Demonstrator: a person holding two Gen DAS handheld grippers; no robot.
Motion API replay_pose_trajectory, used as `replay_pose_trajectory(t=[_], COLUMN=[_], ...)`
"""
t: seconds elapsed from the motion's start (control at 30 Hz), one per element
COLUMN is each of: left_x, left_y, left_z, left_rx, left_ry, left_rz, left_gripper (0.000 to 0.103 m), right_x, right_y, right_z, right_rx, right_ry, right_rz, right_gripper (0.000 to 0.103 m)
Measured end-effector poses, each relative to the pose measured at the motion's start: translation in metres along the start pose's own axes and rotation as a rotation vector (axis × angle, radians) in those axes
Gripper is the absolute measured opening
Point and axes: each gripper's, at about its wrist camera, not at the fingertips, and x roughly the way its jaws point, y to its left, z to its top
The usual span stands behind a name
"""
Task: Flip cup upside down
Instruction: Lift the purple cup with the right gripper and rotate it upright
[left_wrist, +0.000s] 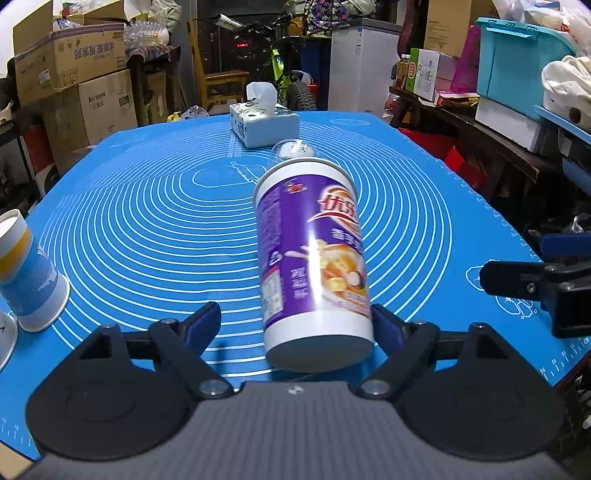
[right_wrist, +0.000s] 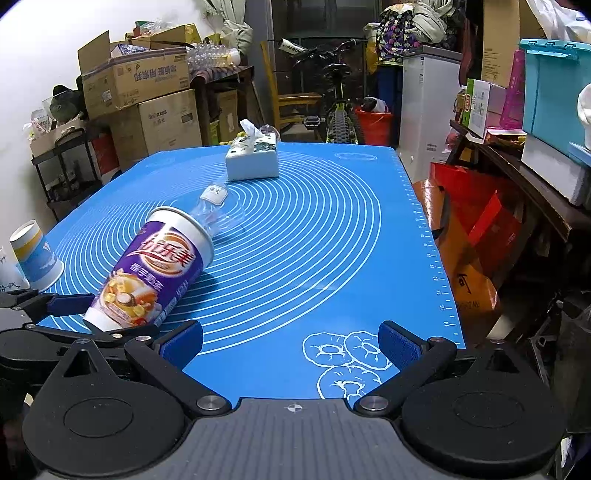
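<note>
The purple cup (left_wrist: 314, 254) lies tilted near the mat's (left_wrist: 147, 221) near edge, narrow end between the left gripper's (left_wrist: 295, 321) wide-spread fingers, touching the right pad only. The right gripper (right_wrist: 291, 343) gapes empty by the near right corner.

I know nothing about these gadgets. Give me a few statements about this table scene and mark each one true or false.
1. The purple cup is tilted between the open fingers of the left gripper. True.
2. The right gripper is clamped on a cup. False: it is open, holding nothing.
3. A tissue box sits at the far end of the blue mat. True.
4. The blue and yellow paper cup stands rim up. False: its wide rim is down on the mat.
</note>
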Motion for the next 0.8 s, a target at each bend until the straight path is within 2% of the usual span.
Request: replay_pose_trajectory(t=[0.4,0.53,0.67,0.8], left_x=[0.001,-0.004,-0.018,-0.031], left_y=[0.0,-0.001,0.001,0.007], left_z=[0.001,0.002,0.004,0.006], left_rx=[0.004,0.0,0.007,0.01], left_ry=[0.003,0.002,-0.026,-0.047], left_rz=[-0.001,-0.02,-0.05,-0.075], left_gripper=[0.086,0.086,0.093,0.093], right_x=[0.0,-0.001,-0.005,-0.011], right_y=[0.0,0.004,0.021,0.052], right_z=[0.0,0.002,0.009,0.018], right_rx=[-0.005,-0.054,-0.232,-0.515], right_ry=[0.003,0.004,-0.017,-0.064], right_rz=[0.002,-0.003,-0.071,-0.154], right_gripper=[0.101,0.101,0.101,0.101])
